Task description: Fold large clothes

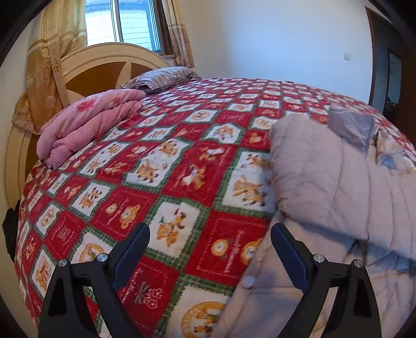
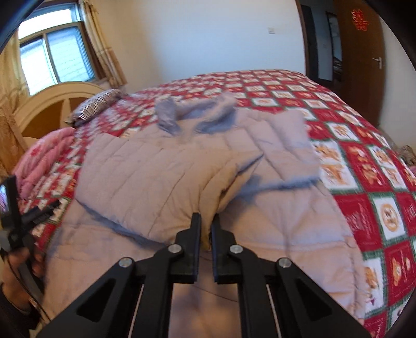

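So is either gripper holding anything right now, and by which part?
The right gripper is shut on a raised fold of the beige quilted coat, at the bulge nearest the camera. The left gripper is open over the bedspread, holding nothing.

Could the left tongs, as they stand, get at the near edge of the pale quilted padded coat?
Probably yes: the left tongs stand open above the coat's near edge, nothing lying between.

walls: cream | window: daylit, curtained | door: brown wood
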`<state>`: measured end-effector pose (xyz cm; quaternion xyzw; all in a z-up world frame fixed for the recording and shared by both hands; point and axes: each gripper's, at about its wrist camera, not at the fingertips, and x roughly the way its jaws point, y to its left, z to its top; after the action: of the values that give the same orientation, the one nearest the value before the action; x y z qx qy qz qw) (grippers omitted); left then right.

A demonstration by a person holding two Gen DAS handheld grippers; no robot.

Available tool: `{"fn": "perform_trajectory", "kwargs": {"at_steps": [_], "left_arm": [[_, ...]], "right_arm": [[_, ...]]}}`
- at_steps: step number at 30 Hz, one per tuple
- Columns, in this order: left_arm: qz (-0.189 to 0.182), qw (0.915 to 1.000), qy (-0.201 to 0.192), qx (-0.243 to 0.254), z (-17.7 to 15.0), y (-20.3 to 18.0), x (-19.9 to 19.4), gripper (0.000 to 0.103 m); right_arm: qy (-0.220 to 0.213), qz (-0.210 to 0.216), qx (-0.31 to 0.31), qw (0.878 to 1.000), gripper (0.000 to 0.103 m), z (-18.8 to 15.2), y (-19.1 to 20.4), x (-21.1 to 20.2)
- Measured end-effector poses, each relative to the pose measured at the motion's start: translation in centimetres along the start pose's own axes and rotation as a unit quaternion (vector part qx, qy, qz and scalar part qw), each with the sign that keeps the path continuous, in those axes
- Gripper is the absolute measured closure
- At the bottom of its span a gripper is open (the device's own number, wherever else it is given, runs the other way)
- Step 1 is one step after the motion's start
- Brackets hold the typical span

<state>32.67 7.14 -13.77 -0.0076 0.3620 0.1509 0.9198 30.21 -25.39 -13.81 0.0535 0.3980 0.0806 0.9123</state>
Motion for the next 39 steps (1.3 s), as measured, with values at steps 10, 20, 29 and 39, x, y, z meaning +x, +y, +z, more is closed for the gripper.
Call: {"fn": "perform_trajectory", "kwargs": {"at_steps": [10,20,29,39], "left_arm": [[-0.075,0.9948,-0.062,0.03,7.8,-6.8,-0.8,0.008],[-0.039,0.997,0.043,0.051,5.6,-11.4,10.3,0.008],[-0.088,0.9933,0.076,0.001,4.5,-10.1,12.3,0.001],[-0.078,0.9943,0.072,0.008,4.2,-10.6,12.2,0.001]], "right_arm": [[-0.073,-0.05,0.061,0.994,0.065,1.9,-2.0,-3.0],[0.005,-0.011,0.043,0.999,0.066,4.7,2.3,8.5],[0.005,-0.004,0.044,0.999,0.072,2.4,1.0,10.3],[0.01,-0.015,0.037,0.999,0.073,2.2,1.4,10.9]]}}
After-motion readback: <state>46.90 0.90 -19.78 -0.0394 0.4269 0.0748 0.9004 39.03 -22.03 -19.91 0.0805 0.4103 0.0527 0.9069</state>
